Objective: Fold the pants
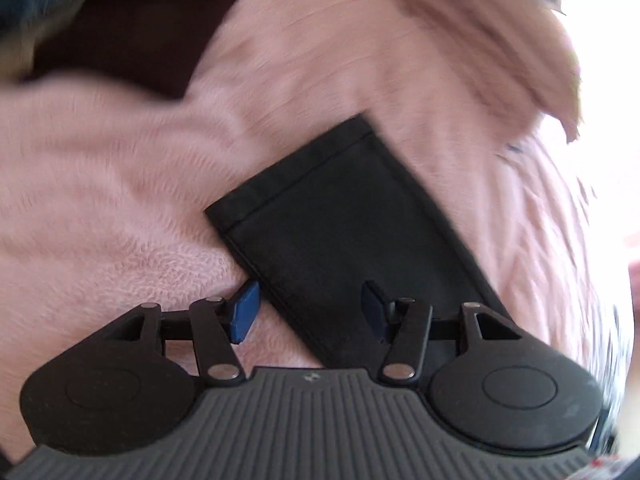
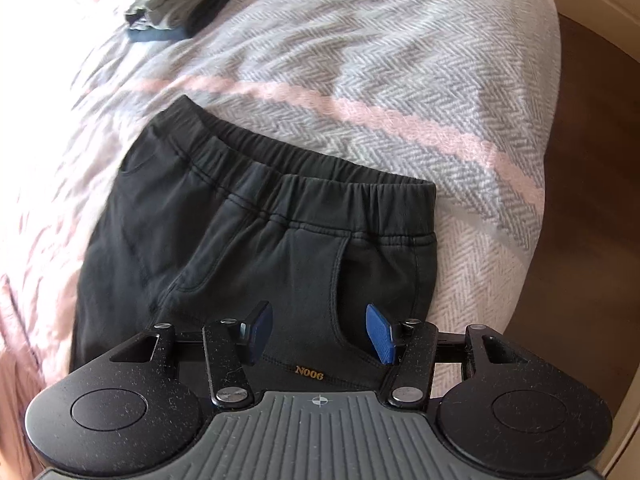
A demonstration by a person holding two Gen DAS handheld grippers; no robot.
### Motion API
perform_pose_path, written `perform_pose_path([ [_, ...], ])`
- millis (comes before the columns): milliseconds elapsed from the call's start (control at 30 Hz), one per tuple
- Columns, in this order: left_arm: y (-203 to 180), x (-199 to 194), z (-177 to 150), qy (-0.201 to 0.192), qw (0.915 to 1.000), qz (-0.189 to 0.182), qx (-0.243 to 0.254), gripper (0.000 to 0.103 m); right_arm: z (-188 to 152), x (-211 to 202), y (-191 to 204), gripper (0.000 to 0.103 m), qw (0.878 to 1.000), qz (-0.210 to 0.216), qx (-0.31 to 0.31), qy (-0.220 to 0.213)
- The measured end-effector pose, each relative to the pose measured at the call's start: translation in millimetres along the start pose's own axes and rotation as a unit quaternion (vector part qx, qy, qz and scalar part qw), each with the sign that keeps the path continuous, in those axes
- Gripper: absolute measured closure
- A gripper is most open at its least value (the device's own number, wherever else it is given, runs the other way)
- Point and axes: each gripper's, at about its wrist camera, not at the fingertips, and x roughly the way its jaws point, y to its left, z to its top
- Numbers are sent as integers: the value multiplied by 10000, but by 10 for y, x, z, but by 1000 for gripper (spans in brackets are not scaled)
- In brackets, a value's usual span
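Black pants lie flat on a bed. The left wrist view shows the hemmed leg end (image 1: 320, 216) resting on a fluffy pink blanket (image 1: 100, 184). My left gripper (image 1: 310, 314) hovers open over that leg, its blue pads (image 1: 244, 312) straddling the leg's left edge. In the right wrist view the elastic waistband (image 2: 304, 184) lies doubled over on a grey and pink herringbone cover (image 2: 400, 80), with a pocket and an orange "N006" label (image 2: 309, 372) showing. My right gripper (image 2: 320, 334) is open just above the hip part, nothing between its fingers.
A stack of folded grey-green and dark clothes (image 2: 180, 4) sits at the far end of the bed. The bed's right edge drops to a brown floor (image 2: 592, 160). A dark maroon cloth (image 1: 132, 32) lies beyond the pink blanket.
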Motion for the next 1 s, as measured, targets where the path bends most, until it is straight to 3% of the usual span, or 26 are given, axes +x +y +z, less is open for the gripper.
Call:
perform_pose_path([
  [67,111,69,36,-109,9982,-233,-547,56,5,62,55,54,10000,-57,13,43],
  [100,125,90,65,-160,9971,-339,-658,76,2,95,86,54,10000,-71,5,56],
  [133,100,105,109,-192,9975,-384,-562,90,2,128,120,54,9999,-73,-9,74],
  [167,34,106,161,-201,9982,-477,-301,95,-2,166,156,54,9999,-74,-35,102],
  [233,-185,-38,254,-483,9946,-858,324,97,-7,245,240,54,9997,-98,-114,170],
  [333,-550,-507,367,-1233,9674,-1765,1331,97,13,325,383,54,9994,-114,-243,212],
  [400,-632,-780,449,-1696,9461,-2175,1699,97,34,362,472,54,9992,-45,-305,236],
  [433,-636,-864,486,-1879,9370,-2248,1900,97,47,373,504,54,9991,-8,-336,245],
  [500,-637,-857,527,-2121,9222,-2045,2506,94,53,402,579,54,9988,26,-411,255],
  [533,-620,-734,540,-2057,9218,-1838,2725,92,58,419,603,54,9986,39,-454,267],
  [567,-577,-515,570,-1783,9330,-1505,2740,84,58,447,631,54,9983,39,-496,288],
  [600,-519,-269,607,-1432,9502,-1033,2568,75,61,476,647,54,9981,23,-531,312],
  [633,-431,-18,618,-1097,9647,-466,2349,75,63,507,654,54,9978,7,-560,343],
  [667,-355,166,615,-883,9714,-13,2204,73,57,546,669,54,9975,-17,-589,385],
  [733,-257,233,545,-1008,9758,253,1927,63,50,589,689,54,9970,-58,-639,436],
  [833,-254,15,425,-1370,9724,370,1855,62,75,568,698,54,9955,66,-832,451],
  [933,-246,-191,442,-1426,9730,604,1712,63,128,511,677,54,9929,182,-1124,341],
  [1000,-230,-410,372,-1368,9763,503,1601,63,176,454,672,54,9908,314,-1306,185],
])
